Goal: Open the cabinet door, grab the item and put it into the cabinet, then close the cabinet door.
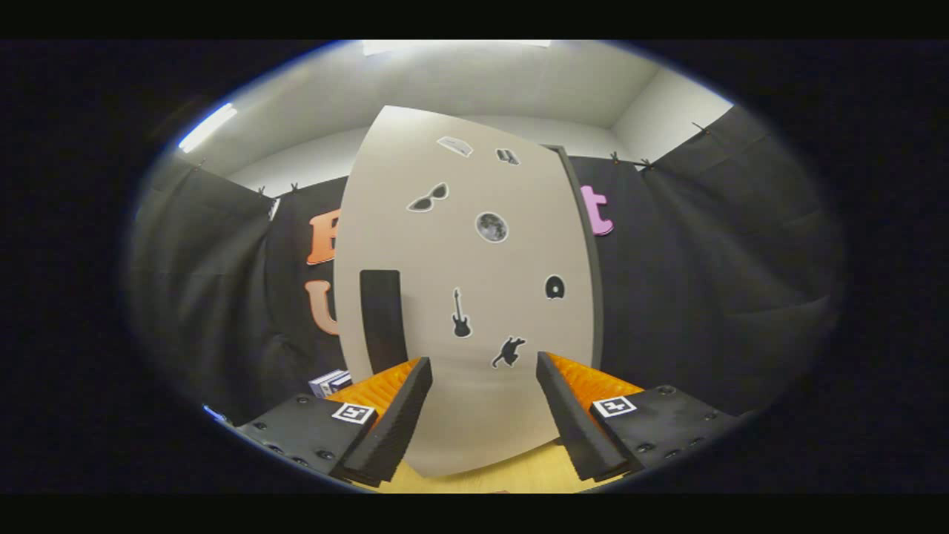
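- The tall beige cabinet door point(474, 297), flat and smooth, stands upright just ahead of the fingers and looks shut against the cabinet's dark right edge point(589, 252).
- A black rectangular handle point(382, 319) is set vertically on the door's left part, just above and beyond the left finger's tip.
- Small stickers are scattered over the door's face: a pair of sunglasses point(428, 198), a grey round moon-like disc point(491, 227), a black guitar point(460, 314), a black cat point(508, 351), a dark arch-shaped sticker point(554, 287), and two small ones near the top point(454, 145) that are too small to make out.
- The gripper point(482, 371) points at the door's lower middle; its fingers stand wide apart with nothing between them but the door's surface behind. Whether the tips touch the door cannot be told.
- Each finger carries a small square black-and-white marker point(353, 412) on its body.
- A small white-and-blue box point(328, 383), perhaps the item to be stored, lies beside the cabinet's lower left corner, just beyond the left finger.
- A light wooden tabletop point(519, 475) shows under the door's bottom edge, between the fingers.
- Black cloth point(704, 297) hangs as the booth's wall on both sides of the cabinet, with a white ceiling point(482, 81) and a bright strip lamp point(207, 126) above.
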### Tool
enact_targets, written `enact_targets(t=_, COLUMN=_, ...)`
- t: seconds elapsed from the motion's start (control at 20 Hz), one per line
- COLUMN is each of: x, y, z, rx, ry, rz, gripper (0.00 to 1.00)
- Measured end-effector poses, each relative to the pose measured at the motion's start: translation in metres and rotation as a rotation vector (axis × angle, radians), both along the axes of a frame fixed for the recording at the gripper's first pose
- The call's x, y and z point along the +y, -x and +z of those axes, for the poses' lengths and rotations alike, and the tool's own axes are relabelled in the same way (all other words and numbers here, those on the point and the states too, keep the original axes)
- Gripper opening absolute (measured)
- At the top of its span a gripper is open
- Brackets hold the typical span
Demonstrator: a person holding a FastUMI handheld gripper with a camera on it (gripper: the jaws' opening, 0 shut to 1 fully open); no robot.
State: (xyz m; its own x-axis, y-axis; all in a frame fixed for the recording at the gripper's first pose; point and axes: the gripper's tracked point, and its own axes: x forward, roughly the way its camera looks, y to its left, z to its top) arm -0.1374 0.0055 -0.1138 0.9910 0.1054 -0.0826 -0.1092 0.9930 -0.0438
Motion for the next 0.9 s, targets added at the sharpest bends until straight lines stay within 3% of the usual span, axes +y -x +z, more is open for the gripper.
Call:
enact_targets(t=0.15, x=0.023, y=-0.017, z=-0.007, rx=0.03, ry=-0.048, rz=0.061, gripper=0.92)
enact_targets(t=0.3, x=0.023, y=-0.024, z=-0.007, rx=0.023, ry=-0.054, rz=0.067, gripper=0.89)
enact_targets(t=0.45, x=0.03, y=-0.037, z=-0.008, rx=0.033, ry=-0.049, rz=0.094, gripper=0.94)
enact_targets(t=0.9, x=0.057, y=-0.1, z=-0.022, rx=0.093, ry=-0.022, rz=0.117, gripper=0.94)
